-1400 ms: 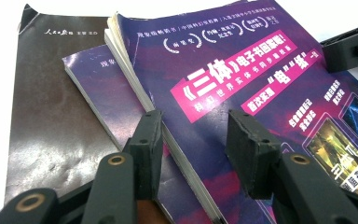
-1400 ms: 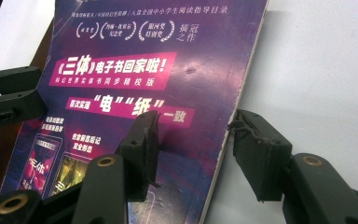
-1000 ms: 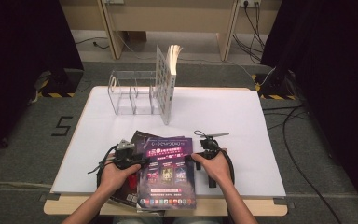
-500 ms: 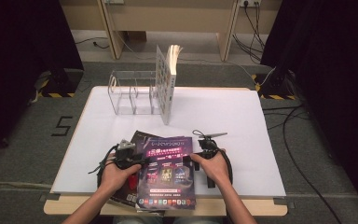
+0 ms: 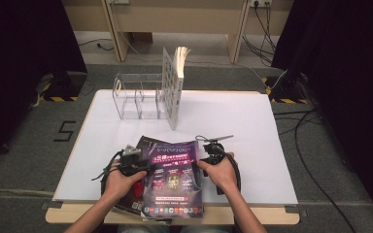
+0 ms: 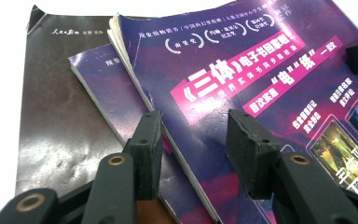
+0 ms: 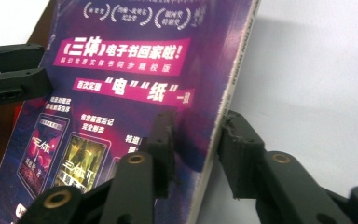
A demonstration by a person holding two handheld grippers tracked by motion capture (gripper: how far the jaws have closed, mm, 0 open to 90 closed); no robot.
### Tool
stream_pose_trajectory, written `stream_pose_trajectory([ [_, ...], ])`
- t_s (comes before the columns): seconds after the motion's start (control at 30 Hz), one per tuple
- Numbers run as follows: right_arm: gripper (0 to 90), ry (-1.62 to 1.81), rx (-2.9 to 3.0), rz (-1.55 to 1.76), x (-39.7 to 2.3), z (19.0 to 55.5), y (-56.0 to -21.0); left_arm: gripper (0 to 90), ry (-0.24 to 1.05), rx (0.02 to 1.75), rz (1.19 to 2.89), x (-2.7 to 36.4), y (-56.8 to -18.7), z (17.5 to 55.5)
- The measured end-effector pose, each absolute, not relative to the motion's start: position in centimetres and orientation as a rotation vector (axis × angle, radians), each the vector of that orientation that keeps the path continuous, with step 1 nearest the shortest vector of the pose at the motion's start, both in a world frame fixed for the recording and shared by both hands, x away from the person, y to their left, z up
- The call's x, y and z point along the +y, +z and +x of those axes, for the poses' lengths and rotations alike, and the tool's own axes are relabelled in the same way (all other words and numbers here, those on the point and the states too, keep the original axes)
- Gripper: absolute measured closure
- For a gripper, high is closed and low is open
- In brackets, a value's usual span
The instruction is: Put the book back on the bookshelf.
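Gripping: top magazine (image 5: 174, 180), on a stack at the table (image 5: 252, 126) front edge
Left gripper (image 6: 193, 140): jaws apart astride its left edge
Right gripper (image 7: 193, 149): jaws just closing, astride its right edge, not clearly pressing

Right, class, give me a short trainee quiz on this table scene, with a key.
1. True or false: the purple magazine lies on top of other magazines.
2. Where does the clear rack stand? A: at the far side of the table. B: at the near edge. C: on the floor.
3. What lies between the jaws of the right gripper?

Key
1. True.
2. A.
3. The purple magazine's right-hand edge; the jaws have just been closing around it.
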State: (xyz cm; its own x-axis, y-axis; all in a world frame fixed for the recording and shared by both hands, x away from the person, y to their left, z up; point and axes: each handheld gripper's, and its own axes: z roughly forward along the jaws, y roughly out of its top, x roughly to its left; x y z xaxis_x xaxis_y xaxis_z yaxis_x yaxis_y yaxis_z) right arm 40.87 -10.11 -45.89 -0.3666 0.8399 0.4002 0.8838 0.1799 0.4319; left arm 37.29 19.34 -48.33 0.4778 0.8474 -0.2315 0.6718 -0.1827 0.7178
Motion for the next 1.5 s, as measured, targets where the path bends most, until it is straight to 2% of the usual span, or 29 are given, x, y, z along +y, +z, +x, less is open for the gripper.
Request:
stream_pose_trajectory([
  [0.2, 75.7, -0.983, -2.397, -1.663, -9.7, 40.7, -44.9, 55.6, 0.289, 1.272, 1.933, 19.4, -48.2, 37.3],
  [1.13, 79.3, -0.996, -2.442, -1.675, -8.3, 40.1, -44.7, 55.5, 0.288, 1.27, 1.929, 19.6, -48.2, 37.2],
  [1.5, 77.9, -0.962, -2.544, -1.649, -7.5, 39.9, -44.2, 55.4, 0.287, 1.268, 1.931, 19.6, -48.2, 37.2],
])
